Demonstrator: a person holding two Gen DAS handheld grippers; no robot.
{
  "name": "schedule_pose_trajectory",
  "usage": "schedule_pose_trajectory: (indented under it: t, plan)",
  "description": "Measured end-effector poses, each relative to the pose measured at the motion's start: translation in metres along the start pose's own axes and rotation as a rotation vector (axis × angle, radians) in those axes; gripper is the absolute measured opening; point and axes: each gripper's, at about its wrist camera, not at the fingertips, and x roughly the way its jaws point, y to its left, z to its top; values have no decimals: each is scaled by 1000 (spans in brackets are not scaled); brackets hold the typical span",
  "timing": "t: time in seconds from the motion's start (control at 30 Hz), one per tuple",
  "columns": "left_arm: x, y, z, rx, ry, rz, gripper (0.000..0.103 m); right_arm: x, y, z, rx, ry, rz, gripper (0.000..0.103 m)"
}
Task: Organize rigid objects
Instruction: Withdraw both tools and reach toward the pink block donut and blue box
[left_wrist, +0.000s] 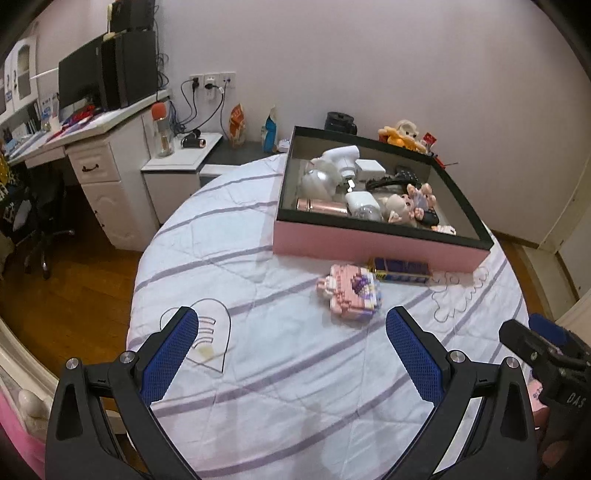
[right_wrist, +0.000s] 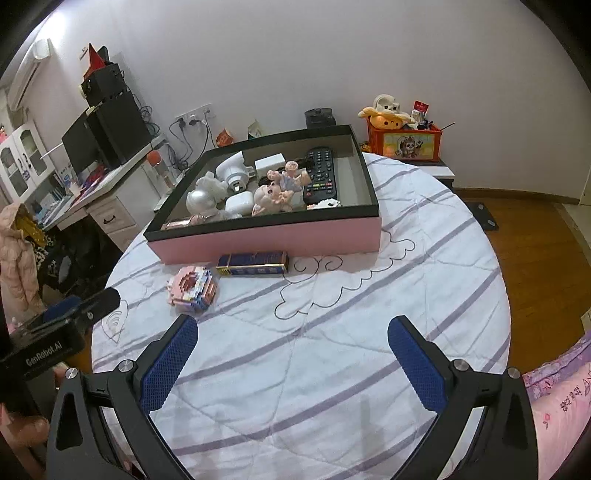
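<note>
1. the left gripper (left_wrist: 291, 332) has its jaws spread wide and empty, and so does the right gripper (right_wrist: 293, 334).
2. two things lie outside the pink box (right_wrist: 266, 240), on the striped bedspread (right_wrist: 332, 369): a pink brick-built toy (left_wrist: 349, 293) and a dark blue carton (right_wrist: 253, 264), the carton just beside the box's near wall.
3. the toy sits at about 1 o'clock from the left jaws and 11 o'clock from the right; the left looks nearer.
4. the carton's long axis runs along the box wall.

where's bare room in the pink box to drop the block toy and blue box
Inside the pink box, the bare floor is the right strip between the remote and the right wall. Left and middle are crowded with chargers and figurines.
</note>
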Motion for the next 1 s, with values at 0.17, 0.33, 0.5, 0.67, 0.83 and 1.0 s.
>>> schedule_pose_trajectory:
  t: [0.17, 0.33, 0.5, 0.67, 0.83, 1.0]
  plan:
    - [-3, -4, -2, 22, -8, 9, 103, -1, 3, -1, -9, 1, -6, 103]
    - [5, -11, -1, 55, -1, 27, 103, 3, 4, -1, -8, 6, -11, 103]
    - [22, -19, 0, 81, 21, 28, 103, 9, 1, 2, -4, 17, -22, 103]
    - [37, -29, 1, 108, 37, 29, 103, 17, -3, 5, -1, 31, -33, 103]
    - [58, -39, 5, 139, 56, 33, 103, 28, -6, 8, 3, 45, -37, 103]
    - [89, -48, 6, 176, 89, 46, 103, 39, -11, 12, 8, 59, -47, 103]
